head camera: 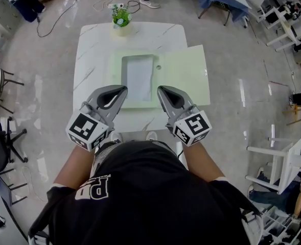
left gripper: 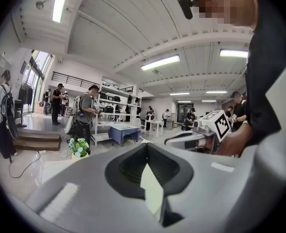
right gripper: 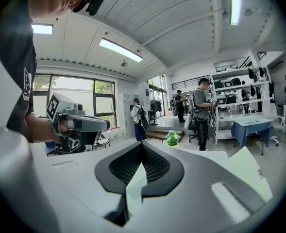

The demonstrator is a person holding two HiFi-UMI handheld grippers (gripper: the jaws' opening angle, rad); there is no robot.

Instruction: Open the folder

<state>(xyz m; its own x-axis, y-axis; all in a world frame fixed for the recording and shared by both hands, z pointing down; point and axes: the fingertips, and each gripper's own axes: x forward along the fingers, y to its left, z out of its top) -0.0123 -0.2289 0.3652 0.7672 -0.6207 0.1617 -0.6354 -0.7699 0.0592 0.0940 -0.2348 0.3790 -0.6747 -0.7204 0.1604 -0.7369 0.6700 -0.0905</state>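
Marble table (head camera: 89, 50), green folder (head camera: 183, 73) (shirt (head camera: 140, 188) reads "PR")

The table (head camera: 94, 45) has a glossy white top with grey marble veining. The floor (head camera: 232, 86) round it is polished and reflective. The open folder (head camera: 191, 75) looks like matt pale-green plastic, with a white paper sheet (head camera: 138, 78) at its nine o'clock side. The left gripper (head camera: 120, 90) and right gripper (head camera: 161, 89) have smooth matt grey plastic shells and dark, finely meshed pads (right gripper: 126, 166).
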